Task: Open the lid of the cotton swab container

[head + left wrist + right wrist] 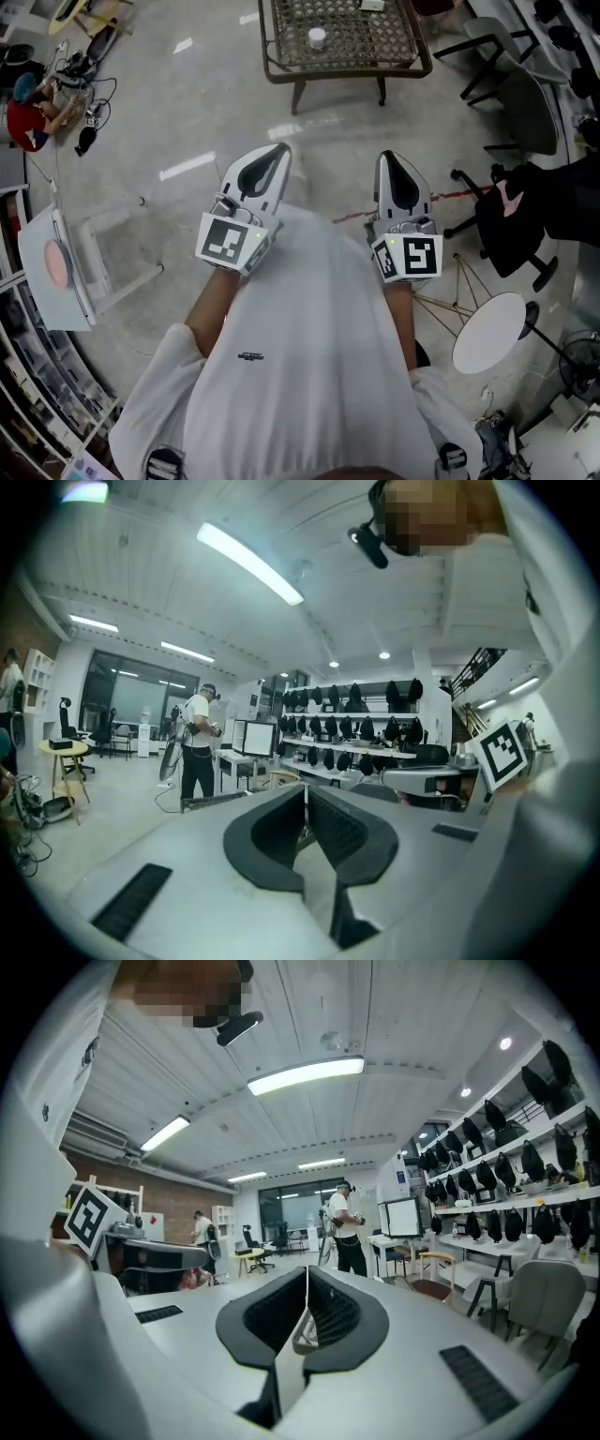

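Wire table (347, 71): cotton swab container (317, 37) far beyond right hand-held gripper (390, 159)

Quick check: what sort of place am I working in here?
Likely a shared lab or workshop-style office: wall shelves lined with dark gear, a monitor on a desk, and a wheeled office chair on a polished floor.

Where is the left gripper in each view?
Head view: left gripper left of centre, shut.
Left gripper view: left gripper bottom centre, shut.
Right gripper view: left gripper mid-left, beside its marker cube.
Shared landmark: the person's white shirt, in all three.
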Motion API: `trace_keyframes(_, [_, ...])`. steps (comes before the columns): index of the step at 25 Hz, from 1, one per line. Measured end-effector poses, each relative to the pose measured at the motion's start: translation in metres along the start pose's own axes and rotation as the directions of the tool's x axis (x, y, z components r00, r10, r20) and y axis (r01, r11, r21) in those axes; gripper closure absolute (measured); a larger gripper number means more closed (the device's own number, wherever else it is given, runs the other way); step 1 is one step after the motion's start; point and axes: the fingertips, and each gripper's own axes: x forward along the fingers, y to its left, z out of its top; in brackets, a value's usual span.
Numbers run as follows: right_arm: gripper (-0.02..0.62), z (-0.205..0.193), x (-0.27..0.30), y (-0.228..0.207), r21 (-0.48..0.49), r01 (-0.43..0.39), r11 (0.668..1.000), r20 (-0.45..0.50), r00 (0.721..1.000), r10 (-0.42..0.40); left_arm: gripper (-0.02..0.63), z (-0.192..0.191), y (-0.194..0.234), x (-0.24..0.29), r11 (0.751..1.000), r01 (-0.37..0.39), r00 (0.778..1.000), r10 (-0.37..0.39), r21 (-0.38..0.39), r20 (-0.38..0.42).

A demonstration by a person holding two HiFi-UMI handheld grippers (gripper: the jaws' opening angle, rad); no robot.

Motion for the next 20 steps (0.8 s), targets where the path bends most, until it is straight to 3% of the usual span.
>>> trace_keyframes(14, [0.594,0.036,0.235,-0.016,-0.020,0.012,1.000,-0.014,1.000,-0.012,0.595,0.049,0.171,0.139,0.995,0.095,0.995,-0.095,-0.006,-0.001])
trace_keyframes(20, [0.594,0.035,0.295,-0.018,-0.037,0.035,0.999,-0.047,0.998,-0.036,0.594,0.054,0.217,0.171,0.992,0.126,0.992,-0.126,-0.016,-0.004])
